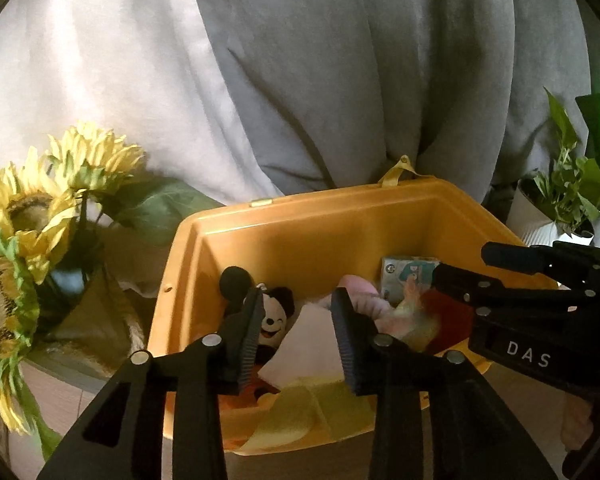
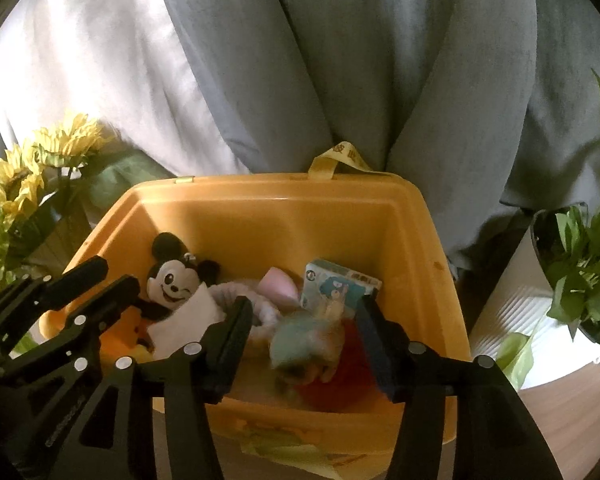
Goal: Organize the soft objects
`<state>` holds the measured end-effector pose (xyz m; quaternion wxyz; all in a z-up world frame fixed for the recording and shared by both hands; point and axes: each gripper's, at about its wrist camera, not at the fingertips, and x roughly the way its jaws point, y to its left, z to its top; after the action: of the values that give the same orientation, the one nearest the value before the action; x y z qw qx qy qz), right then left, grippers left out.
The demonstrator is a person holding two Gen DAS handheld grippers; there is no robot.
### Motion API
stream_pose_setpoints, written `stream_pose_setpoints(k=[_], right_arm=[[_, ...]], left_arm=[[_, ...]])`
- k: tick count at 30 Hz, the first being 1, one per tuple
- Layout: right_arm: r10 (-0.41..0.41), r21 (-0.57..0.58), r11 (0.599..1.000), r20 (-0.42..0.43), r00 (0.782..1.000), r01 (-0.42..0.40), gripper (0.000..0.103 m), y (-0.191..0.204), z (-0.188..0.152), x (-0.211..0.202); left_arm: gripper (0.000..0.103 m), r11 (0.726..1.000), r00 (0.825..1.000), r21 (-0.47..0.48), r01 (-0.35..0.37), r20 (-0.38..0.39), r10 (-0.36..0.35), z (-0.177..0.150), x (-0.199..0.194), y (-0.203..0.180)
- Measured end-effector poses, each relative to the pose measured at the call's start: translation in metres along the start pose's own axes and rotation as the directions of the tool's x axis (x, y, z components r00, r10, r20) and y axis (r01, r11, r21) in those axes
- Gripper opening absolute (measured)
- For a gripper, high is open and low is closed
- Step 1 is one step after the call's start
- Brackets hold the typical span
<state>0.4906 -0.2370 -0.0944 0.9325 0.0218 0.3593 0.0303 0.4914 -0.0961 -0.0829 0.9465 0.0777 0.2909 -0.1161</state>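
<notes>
A yellow plastic bin (image 1: 300,224) (image 2: 284,216) holds soft things: a Mickey plush (image 1: 274,322) (image 2: 172,280), a white cloth (image 1: 308,340) (image 2: 184,320), a pink plush (image 1: 364,300) (image 2: 278,284), a tissue pack (image 1: 406,276) (image 2: 336,286), a red cloth (image 1: 448,320) (image 2: 340,384) and a blurred pale green and yellow toy (image 2: 308,344). A yellow cloth (image 1: 300,412) hangs over the near rim. My left gripper (image 1: 296,340) is open and empty over the bin's left half. My right gripper (image 2: 304,344) is open over the right half, with the blurred toy between its fingers.
Artificial sunflowers (image 1: 28,216) (image 2: 32,168) stand left of the bin. A potted green plant in a white pot (image 1: 560,204) (image 2: 580,280) stands on the right. Grey and white curtains (image 1: 300,60) hang right behind the bin. The wooden surface (image 2: 560,400) shows at the lower right.
</notes>
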Motion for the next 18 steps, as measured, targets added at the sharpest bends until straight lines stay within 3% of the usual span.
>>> stream_pose_setpoints(k=[7,18], right_arm=[[-0.014,0.006,1.0,0.022,1.0,0.014,0.058,0.001,-0.005,-0.016],[-0.03,-0.002,1.0,0.127,0.991,0.031,0.058,0.016,-0.03,-0.088]], left_arm=[[0.04,0.998,0.999,-0.034,-0.049,0.016,0.05,-0.003,-0.026,0.006],[0.049,0.989,0.987,-0.042,-0.139,0.076,0.141,-0.02,-0.103,0.004]])
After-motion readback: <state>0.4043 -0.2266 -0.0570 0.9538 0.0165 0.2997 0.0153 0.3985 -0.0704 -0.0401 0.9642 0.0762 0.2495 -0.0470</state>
